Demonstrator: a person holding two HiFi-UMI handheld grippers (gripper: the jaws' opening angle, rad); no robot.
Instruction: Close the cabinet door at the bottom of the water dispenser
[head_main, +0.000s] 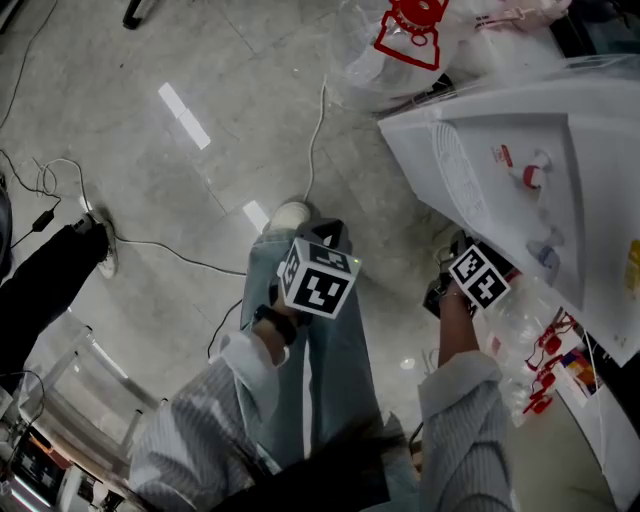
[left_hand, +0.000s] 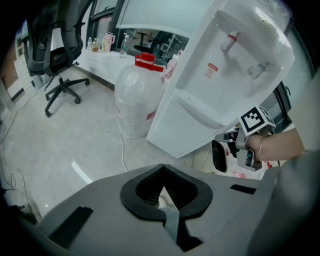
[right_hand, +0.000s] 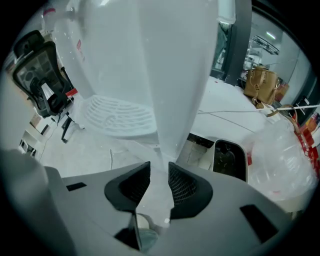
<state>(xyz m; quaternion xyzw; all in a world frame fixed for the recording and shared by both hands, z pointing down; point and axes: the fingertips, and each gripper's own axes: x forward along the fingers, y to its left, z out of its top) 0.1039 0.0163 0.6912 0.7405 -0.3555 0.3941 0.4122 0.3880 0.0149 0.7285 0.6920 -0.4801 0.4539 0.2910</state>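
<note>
The white water dispenser (head_main: 520, 170) stands at the right, its taps and drip tray (right_hand: 120, 116) in sight. Its lower white cabinet door (left_hand: 187, 125) faces the left gripper view. In the right gripper view a white door panel (right_hand: 175, 75) runs edge-on down between the jaws of my right gripper (right_hand: 159, 182), and the pads look pressed on it. In the head view that gripper (head_main: 445, 292) sits low beside the dispenser's base. My left gripper (head_main: 325, 245) hangs over the person's jeans, left of the dispenser. Its jaws (left_hand: 162, 182) are shut with nothing between them.
A large water jug in a plastic bag (left_hand: 137, 95) stands on the floor left of the dispenser. Cables (head_main: 315, 130) trail across the tiles. A black office chair (left_hand: 57, 55) is further off. A dark white-rimmed object (right_hand: 230, 160) and a clear bag (right_hand: 285, 160) lie by the base.
</note>
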